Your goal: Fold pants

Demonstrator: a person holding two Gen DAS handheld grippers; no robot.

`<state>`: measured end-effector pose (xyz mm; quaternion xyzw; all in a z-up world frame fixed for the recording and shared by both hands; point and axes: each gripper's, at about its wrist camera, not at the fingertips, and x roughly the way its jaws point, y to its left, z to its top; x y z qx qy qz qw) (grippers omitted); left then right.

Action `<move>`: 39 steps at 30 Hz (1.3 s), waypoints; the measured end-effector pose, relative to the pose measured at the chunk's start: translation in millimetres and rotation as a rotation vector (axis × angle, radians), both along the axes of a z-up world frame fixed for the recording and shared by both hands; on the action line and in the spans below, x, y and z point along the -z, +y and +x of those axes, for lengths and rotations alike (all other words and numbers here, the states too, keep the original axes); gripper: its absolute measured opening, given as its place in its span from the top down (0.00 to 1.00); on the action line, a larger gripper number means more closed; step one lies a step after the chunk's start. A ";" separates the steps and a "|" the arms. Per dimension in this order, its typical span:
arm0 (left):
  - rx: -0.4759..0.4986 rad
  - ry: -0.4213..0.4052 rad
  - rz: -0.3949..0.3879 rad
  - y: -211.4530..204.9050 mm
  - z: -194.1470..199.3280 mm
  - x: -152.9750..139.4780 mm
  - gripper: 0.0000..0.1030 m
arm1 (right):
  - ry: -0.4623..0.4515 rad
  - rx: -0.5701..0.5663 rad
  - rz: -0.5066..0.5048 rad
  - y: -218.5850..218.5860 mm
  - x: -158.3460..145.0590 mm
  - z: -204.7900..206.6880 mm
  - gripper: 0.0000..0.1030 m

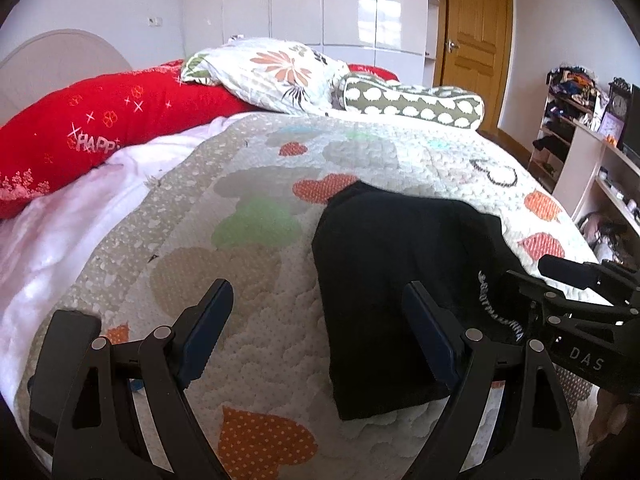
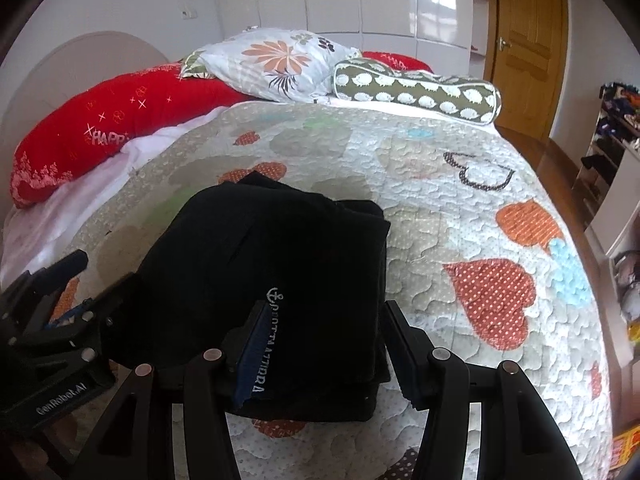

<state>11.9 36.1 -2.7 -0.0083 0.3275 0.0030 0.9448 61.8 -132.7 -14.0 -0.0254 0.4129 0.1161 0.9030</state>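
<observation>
Now the folded black cloth pants [image 2: 280, 272] lie on the heart-patterned quilt [image 2: 460, 208]. Right gripper [image 2: 324, 344] straddles their edge, unclenched; left gripper [image 1: 320, 332] gapes empty. Pinch all layers together, then lift slowly.

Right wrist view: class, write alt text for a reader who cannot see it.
Folded black pants lie on a heart-patterned quilt, with the open right gripper straddling their near right part. The left gripper is at their left edge; pillows lie behind.

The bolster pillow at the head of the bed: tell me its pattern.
The bolster pillow is olive green with rows of white hedgehog-like shapes, clearest in the right wrist view.
</observation>
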 end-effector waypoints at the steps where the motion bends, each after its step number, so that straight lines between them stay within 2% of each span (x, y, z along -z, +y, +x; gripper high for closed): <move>1: -0.002 -0.007 -0.001 -0.6 -0.6 -0.9 0.15 | -0.005 0.005 0.006 -1.2 -1.2 0.3 0.47; 22: 0.018 -0.017 0.008 -12.3 0.9 -0.7 0.15 | -0.009 0.048 -0.006 -8.9 -0.9 5.5 0.46; 39: 0.008 0.024 0.005 -11.1 8.2 5.6 0.15 | 0.015 0.047 -0.020 -6.2 7.2 9.2 0.45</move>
